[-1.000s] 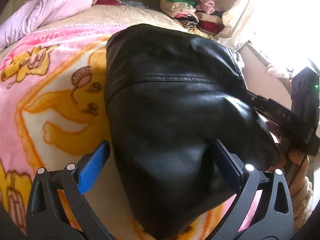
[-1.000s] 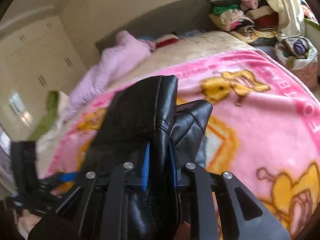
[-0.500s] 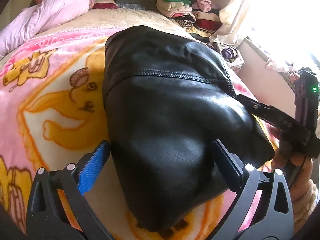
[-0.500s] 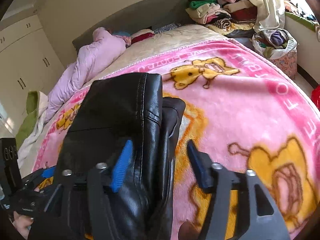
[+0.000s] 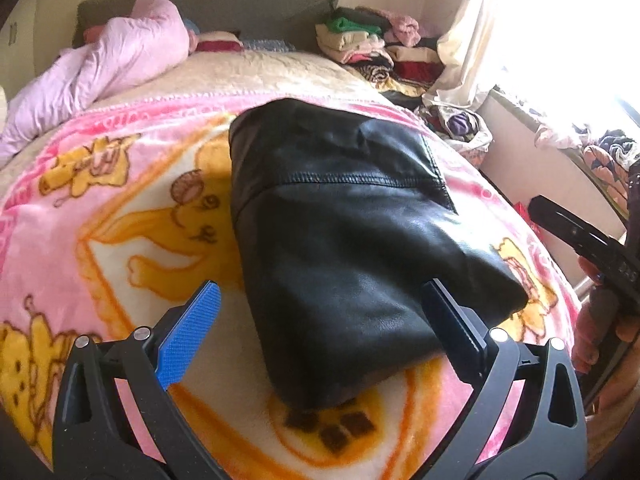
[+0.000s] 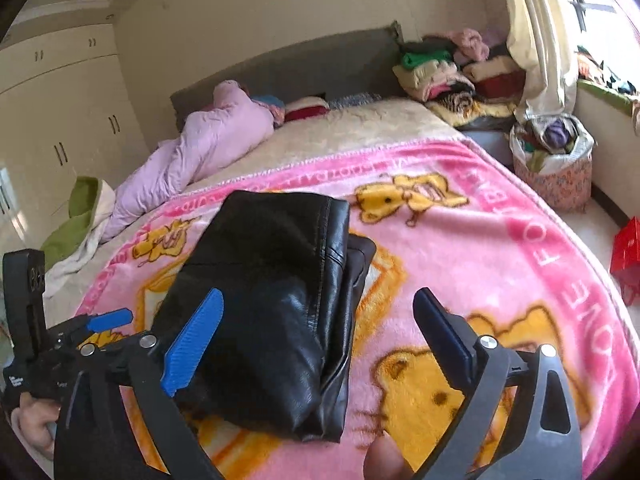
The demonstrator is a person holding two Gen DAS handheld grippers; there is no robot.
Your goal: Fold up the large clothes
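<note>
A black leather jacket [image 5: 336,232] lies folded into a compact block on the pink cartoon blanket [image 5: 100,208]. It also shows in the right wrist view [image 6: 272,300], with a doubled edge on its right side. My left gripper [image 5: 320,312] is open and empty, hovering just above the jacket's near end. My right gripper [image 6: 320,320] is open and empty, held back over the jacket's near edge. The left gripper also shows at the left of the right wrist view [image 6: 108,318], and the right gripper's body at the right of the left wrist view [image 5: 588,240].
A lilac duvet [image 6: 208,140] lies bunched at the head of the bed. Stacks of folded clothes [image 6: 448,72] sit at the far right by the curtain [image 6: 540,32]. A basket of clothes [image 6: 552,160] and a red bag [image 6: 624,256] stand on the floor on the right. Wardrobes [image 6: 60,120] line the left wall.
My right gripper opened and let go of the jacket's edge, then drew back. Both grippers pulled away, so the folded jacket now lies free on the blanket.
</note>
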